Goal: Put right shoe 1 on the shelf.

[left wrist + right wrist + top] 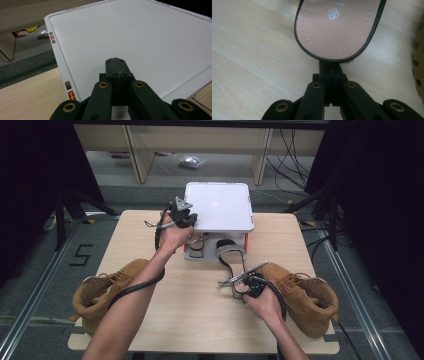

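Just ahead of the right gripper [329,72], whose jaws are fully closed and empty, lies the heel of a black-edged, tan-lined sandal [337,27] on the wooden counter [249,62]. Under the left gripper [116,65], with jaws also closed on nothing, sits a white flat plastic lid [140,37].

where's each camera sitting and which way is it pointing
High view: above the person's side, looking forward and down on the table; both forearms, left gripper, right gripper.
Left gripper view: on that gripper, along its shut jaws over the white shelf top.
Right gripper view: along its shut jaws, down at the sandal.
Shared: high and right gripper views both show the sandal and table.
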The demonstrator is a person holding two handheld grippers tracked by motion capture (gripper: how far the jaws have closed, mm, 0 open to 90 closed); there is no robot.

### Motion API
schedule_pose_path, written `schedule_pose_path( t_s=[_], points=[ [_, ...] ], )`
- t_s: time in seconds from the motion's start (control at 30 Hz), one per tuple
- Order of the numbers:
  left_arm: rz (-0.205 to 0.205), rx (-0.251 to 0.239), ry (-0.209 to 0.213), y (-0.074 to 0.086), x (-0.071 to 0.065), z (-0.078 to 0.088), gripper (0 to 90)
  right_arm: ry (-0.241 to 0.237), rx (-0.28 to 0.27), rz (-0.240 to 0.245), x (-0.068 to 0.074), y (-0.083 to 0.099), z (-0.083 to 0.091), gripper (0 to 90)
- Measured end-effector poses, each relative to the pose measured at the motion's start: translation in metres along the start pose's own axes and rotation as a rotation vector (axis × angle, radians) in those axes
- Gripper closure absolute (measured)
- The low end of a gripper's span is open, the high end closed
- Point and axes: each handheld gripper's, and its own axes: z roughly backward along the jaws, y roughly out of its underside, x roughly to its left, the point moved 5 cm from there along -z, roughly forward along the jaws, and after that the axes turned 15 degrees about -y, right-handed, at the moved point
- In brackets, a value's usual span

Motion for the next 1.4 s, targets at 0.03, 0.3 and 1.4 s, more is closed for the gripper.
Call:
schedule_pose_path(
  t_s=[0.03,0.3,1.4],
  points=[
    [0.000,0.000,0.000,0.000,0.000,0.000,89.5,-0.006,-0.006,0.004,0.000,-0.001,0.000,90.0],
    [-0.005,-0.001,0.002,0.000,0.000,0.000,89.5,-0.021,-0.024,0.001,0.002,-0.007,-0.003,90.0],
    [-0.003,0.000,0.003,0.000,0.000,0.000,89.5,-0.048,-0.123,-0.034,0.007,-0.045,-0.010,90.0]
  ],
)
